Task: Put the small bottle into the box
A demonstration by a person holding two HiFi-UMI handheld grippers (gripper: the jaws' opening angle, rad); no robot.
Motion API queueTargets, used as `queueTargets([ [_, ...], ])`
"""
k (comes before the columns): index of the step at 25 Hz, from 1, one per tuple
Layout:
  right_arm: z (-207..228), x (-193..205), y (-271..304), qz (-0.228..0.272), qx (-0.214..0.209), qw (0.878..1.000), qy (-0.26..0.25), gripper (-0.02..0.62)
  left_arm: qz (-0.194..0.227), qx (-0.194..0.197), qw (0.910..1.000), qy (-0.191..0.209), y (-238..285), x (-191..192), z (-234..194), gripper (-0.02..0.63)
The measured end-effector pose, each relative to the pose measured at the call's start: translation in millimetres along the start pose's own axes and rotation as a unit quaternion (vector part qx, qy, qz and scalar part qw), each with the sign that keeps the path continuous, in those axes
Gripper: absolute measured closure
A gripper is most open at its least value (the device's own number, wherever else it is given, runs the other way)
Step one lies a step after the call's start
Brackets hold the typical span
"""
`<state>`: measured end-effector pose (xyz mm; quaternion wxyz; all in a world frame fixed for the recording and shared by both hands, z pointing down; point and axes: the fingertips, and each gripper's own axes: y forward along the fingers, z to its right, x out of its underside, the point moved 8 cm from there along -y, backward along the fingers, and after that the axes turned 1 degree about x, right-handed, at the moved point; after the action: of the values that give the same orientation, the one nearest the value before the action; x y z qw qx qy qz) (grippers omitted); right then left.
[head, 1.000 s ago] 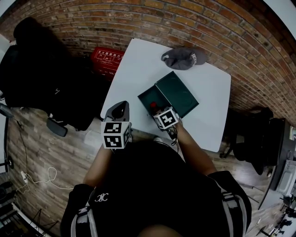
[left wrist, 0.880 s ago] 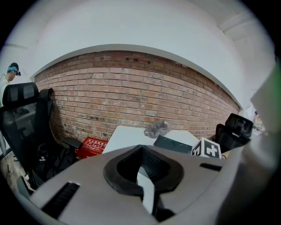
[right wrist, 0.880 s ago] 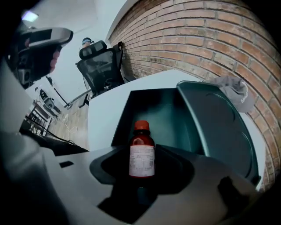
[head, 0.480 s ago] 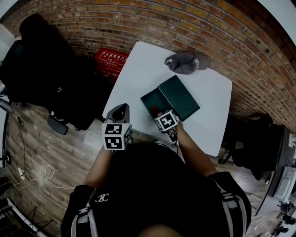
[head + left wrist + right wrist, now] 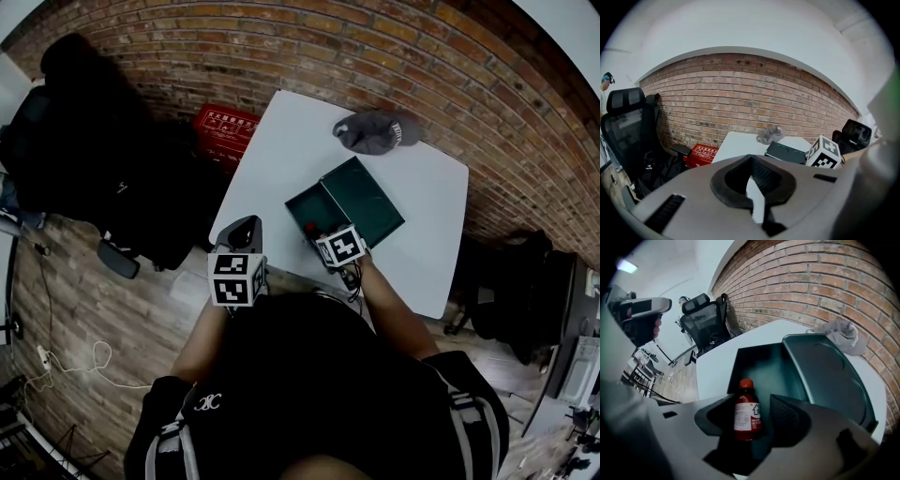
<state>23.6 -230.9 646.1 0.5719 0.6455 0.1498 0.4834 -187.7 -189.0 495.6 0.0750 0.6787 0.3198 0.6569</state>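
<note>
Red all over, the bottle point(image 5: 747, 411) is small, with a round red cap point(image 5: 746, 383), a short neck and dark red contents. A white label point(image 5: 742, 414) wraps its body, ending in a red band at the bottom; the print is too small to read. It stands upright inside the box point(image 5: 764, 364), close to the wall nearest the person. In the head view only its cap shows, just ahead of the right gripper.

The box is dark green and open, and its lid point(image 5: 829, 376) is swung back and lies flat beside it on the white table point(image 5: 281, 150).

The right gripper point(image 5: 757, 420) reaches into the box with the bottle between its jaws. The jaws are opening: the right pad stands clear of the bottle, and the left one is at most just beside it.

The left gripper point(image 5: 757, 187) is held off the table's near edge, well apart from the box. Its jaws are closed with nothing between them.

A grey hat point(image 5: 375, 131) lies at the table's far side, beyond the box.
</note>
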Motion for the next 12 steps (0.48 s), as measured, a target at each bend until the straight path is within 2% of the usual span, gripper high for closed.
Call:
queueTargets([
  [6,-8,-11,-19,0.019,-0.034,0.999,-0.009,0.38,-0.002,0.013,0.9999,0.006,9,-3,4,0.603],
  [10,-11,-20,-35,0.062,-0.051,0.997,-0.014,0.382,0.002,0.023,0.9997,0.011,15,-11,9,0.601],
  [12,-12,-27,-46,0.093,-0.047,0.994,-0.012,0.41,0.003,0.028,0.9995,0.015,19,-14,10,0.603],
])
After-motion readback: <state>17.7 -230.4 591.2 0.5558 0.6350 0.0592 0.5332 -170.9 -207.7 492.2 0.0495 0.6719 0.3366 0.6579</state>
